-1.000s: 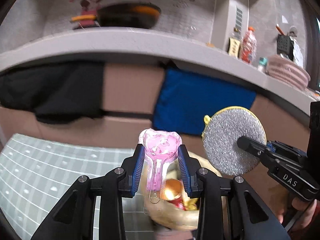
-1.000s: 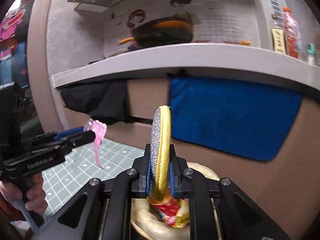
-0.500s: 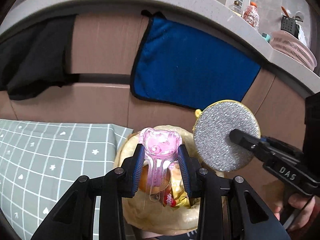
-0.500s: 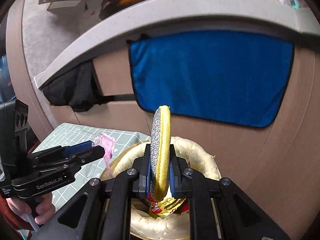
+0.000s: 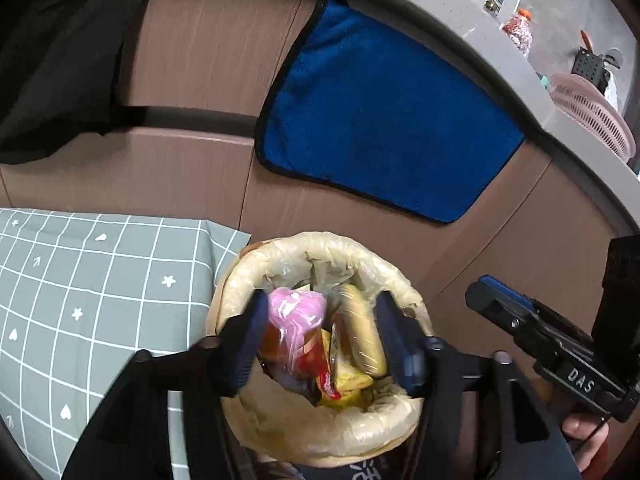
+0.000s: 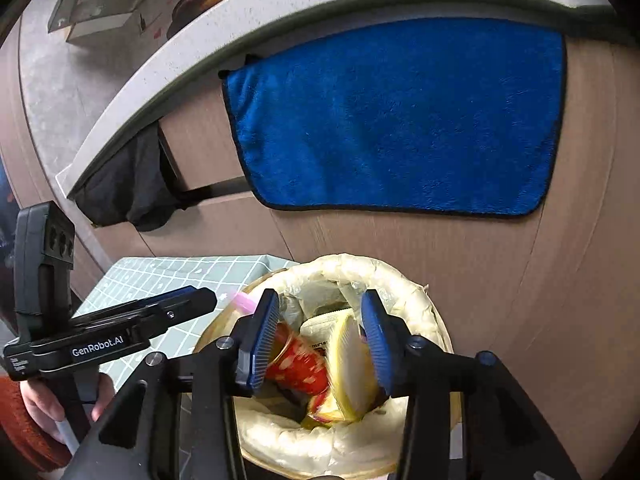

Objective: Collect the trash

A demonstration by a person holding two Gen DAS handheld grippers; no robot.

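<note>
Surface: grey-green checked cloth with small white hearts and stars, at 9 o'clock of the left wrist view. Behind it a brown cabinet front under a pale speckled counter; a blue towel hangs at 12–1 o'clock, a black cloth at 10 o'clock. Pink basket on the counter at 2 o'clock.

Bin with a cream liner sits just off the cloth's corner, at 6 o'clock in both views, holding red and yellow wrappers.

Change: half a second ago both claws gripped — left gripper on the pink packet, right gripper on the round scouring pad. Jaws of both have just been opening. The pads no longer press; the packet is loose between the left jaws, blurred, over the bin mouth; the scouring pad is tilted and blurred between the right jaws, inside the bin rim.
</note>
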